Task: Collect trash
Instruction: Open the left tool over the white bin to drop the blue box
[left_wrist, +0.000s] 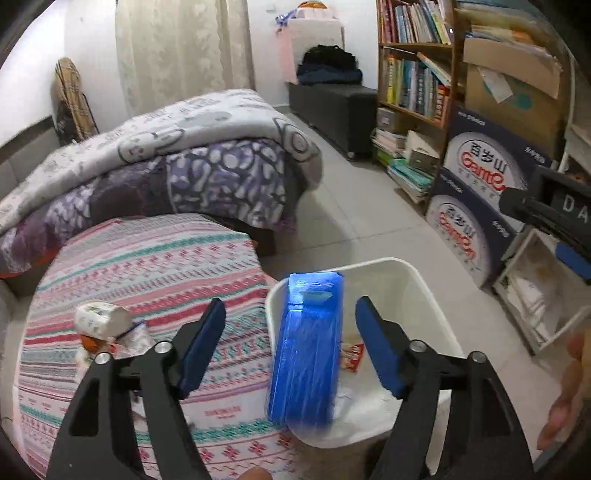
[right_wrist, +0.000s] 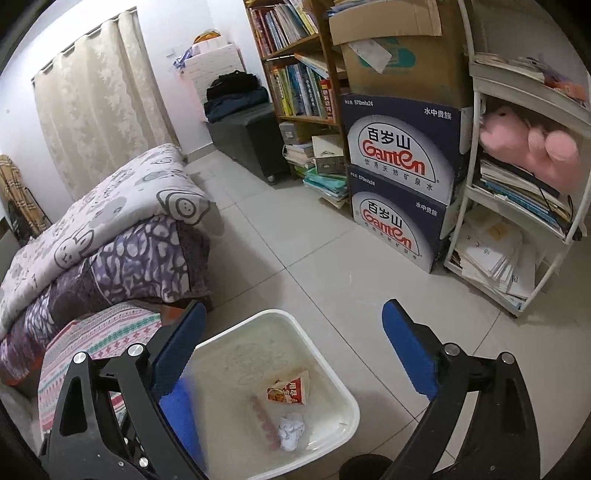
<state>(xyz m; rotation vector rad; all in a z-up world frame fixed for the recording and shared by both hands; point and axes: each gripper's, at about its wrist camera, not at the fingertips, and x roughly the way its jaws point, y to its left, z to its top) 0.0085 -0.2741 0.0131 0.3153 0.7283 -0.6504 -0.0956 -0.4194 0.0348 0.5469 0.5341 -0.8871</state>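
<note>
Both grippers, left (left_wrist: 291, 347) and right (right_wrist: 293, 349), gape wide over the bin (right_wrist: 328, 360) holding a wrapper (right_wrist: 290, 392), a paper ball (right_wrist: 291, 431) and a blurred blue pack (left_wrist: 306, 350).

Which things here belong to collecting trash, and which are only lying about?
For the job: blue packet, white bin, red wrapper, crumpled paper, tissue pack and wrappers on the table.
Lying about: folded quilts, Ganten boxes, bookshelf, pink plush.

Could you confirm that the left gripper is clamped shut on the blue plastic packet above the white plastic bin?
Not quite: in the left wrist view the left gripper is open, and the blurred blue plastic packet sits untouched between its fingers above the white plastic bin.
</note>
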